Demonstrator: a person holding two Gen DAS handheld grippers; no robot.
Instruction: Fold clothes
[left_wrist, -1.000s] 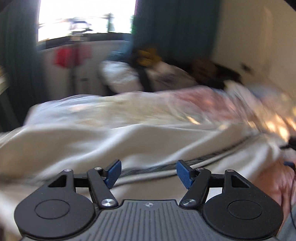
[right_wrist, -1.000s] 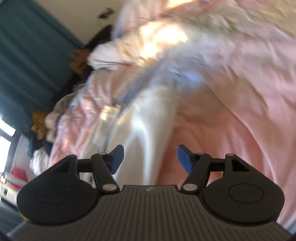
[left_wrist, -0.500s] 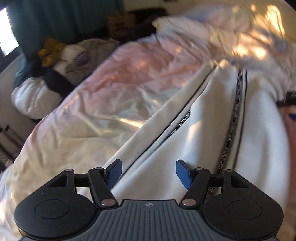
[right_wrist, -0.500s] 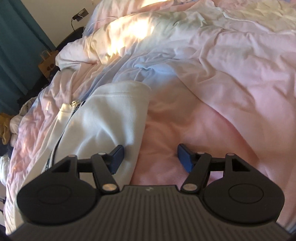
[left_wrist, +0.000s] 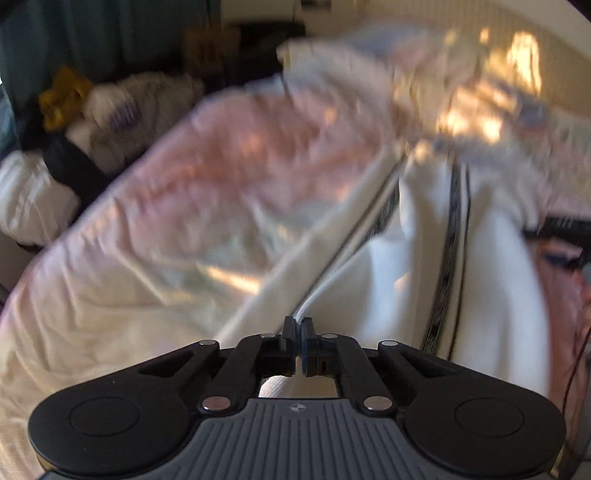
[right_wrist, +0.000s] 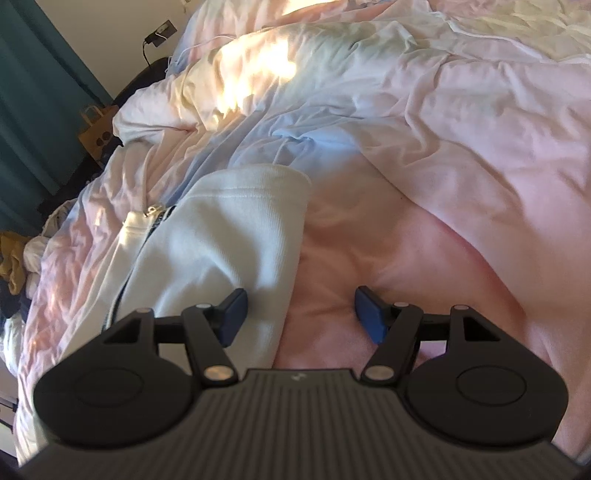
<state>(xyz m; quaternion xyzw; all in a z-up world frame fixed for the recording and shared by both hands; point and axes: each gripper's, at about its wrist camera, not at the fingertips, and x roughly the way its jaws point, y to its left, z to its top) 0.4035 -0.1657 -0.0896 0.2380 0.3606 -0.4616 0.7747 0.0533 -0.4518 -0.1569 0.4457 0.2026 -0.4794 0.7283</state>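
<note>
Left wrist: ribbed white jacket (left_wrist: 399, 280) edge.

bed (right_wrist: 461, 155): pink duvet, sunlit | teal curtain (right_wrist: 33, 96) | wall socket (right_wrist: 161, 32)

Left wrist view: sits behind the left tool (left_wrist: 297, 326), angled down, close over the bed (left_wrist: 147, 258), facing the teal curtain (left_wrist: 92, 33); blurred; right wrist view: behind the right tool (right_wrist: 299, 314), angled down, close; sharp; both share the white zip garment (left_wrist: 406, 277) (right_wrist: 229, 243) and pink duvet (right_wrist: 461, 166).
</note>
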